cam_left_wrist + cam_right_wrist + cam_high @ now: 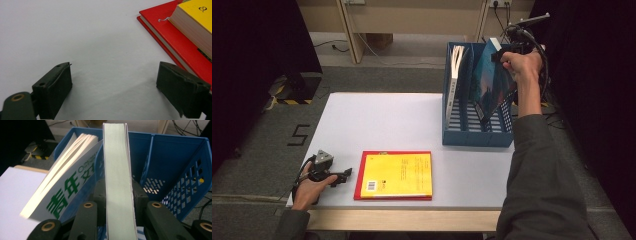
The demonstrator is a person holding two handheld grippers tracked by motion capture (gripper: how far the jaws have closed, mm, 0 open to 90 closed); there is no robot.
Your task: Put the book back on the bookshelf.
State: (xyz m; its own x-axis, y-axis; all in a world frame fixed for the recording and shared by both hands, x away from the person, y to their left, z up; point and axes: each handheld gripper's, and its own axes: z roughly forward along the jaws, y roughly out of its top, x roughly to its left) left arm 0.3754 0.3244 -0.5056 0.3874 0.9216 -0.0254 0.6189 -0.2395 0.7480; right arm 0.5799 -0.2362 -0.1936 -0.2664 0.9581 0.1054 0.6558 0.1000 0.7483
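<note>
Nearest the person, the left gripper [343, 175] lies low on the white surface [377, 120], its jaws spread with nothing but bare white between them. Just beyond its right jaw, in the left gripper view, a red book [175, 42] lies flat with a yellow book [197, 22] stacked on it; a dark mark on the yellow cover cannot be read. In the high view the yellow cover carries a barcode patch and small lines of print too fine to make out. Ahead of and left of these jaws the surface lies open up to its edges.

Farther off, the right gripper [498, 56] has its jaws pinching a blue-covered book [117, 185] by its pale page edge, held tilted over the blue file rack [477, 135] at the far right of the surface. Left of those jaws a white book [62, 192] leans in the rack, with large green characters on its cover. Right of the jaws a slotted compartment [175, 182] stands free.
</note>
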